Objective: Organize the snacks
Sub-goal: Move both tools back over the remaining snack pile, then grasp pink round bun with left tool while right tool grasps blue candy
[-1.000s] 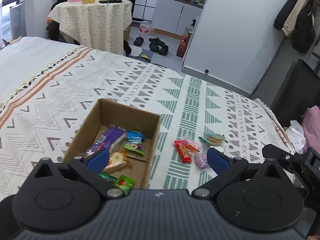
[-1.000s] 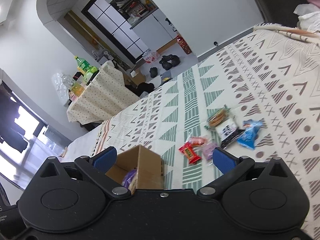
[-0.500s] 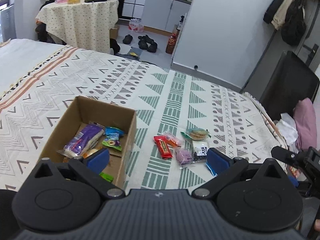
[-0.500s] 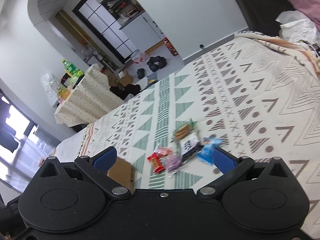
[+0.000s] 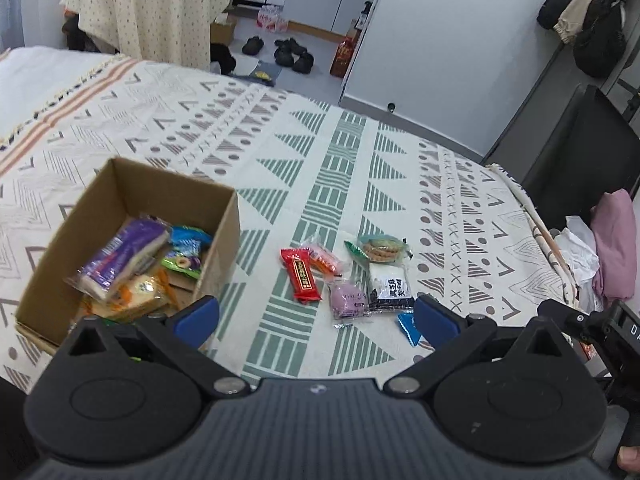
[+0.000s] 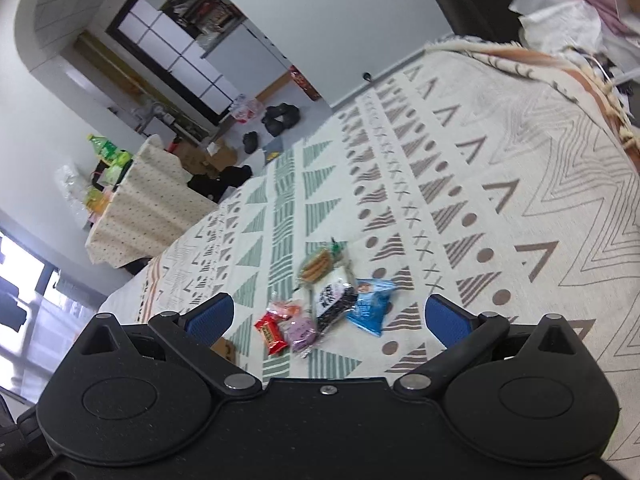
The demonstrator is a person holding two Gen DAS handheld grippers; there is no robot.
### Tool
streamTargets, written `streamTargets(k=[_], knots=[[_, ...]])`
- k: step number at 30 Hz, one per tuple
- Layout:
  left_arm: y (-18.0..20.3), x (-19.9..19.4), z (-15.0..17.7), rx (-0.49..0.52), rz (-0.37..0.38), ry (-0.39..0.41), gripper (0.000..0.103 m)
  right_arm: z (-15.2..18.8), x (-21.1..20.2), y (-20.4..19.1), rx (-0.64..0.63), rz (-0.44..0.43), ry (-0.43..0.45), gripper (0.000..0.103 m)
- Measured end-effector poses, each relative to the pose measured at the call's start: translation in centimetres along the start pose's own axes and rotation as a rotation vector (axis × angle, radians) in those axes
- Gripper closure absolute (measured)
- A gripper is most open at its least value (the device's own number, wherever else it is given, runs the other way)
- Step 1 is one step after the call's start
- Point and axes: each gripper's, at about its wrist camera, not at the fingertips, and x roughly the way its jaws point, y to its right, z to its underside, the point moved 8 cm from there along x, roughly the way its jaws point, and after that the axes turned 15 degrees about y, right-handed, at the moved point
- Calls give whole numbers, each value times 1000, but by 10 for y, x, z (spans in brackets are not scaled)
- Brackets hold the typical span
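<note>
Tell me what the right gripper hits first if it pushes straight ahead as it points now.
Likely the loose snack pile: the right gripper is open and aims at the black-and-white packet, with the blue packet beside it. Depth is uncertain.

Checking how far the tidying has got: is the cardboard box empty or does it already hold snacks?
Partly filled: the open-topped cardboard box holds several packets, including a purple one.

Little can be read. The white-and-black snack packet (image 5: 390, 288), right of centre in the left wrist frame, carries bold black Chinese characters, too small to make out. The red rectangular snack bar (image 5: 301, 275) beside it bears gold lettering, also illegible. At the right edge, a black device (image 5: 624, 326) shows a white letter "D", cut off by the frame.
</note>
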Motion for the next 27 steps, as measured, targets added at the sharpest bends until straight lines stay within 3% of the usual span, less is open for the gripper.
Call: streamTargets(k=[6,12,16,19,27], knots=[[5,30,12,-45,9,-52,0,3,24,12,34,41,-28,2],[6,59,18,-73,18,-75,1,13,52,18,37,69,-87,21],[8,80,24,-113,39,-114,3,19,73,16,5,83,-122,27],[12,96,31,-118,51,-137,8,24,89,20,3,107,-152,34],[16,132,44,-142,43,-176,30,37,117,31,20,136,-214,41]])
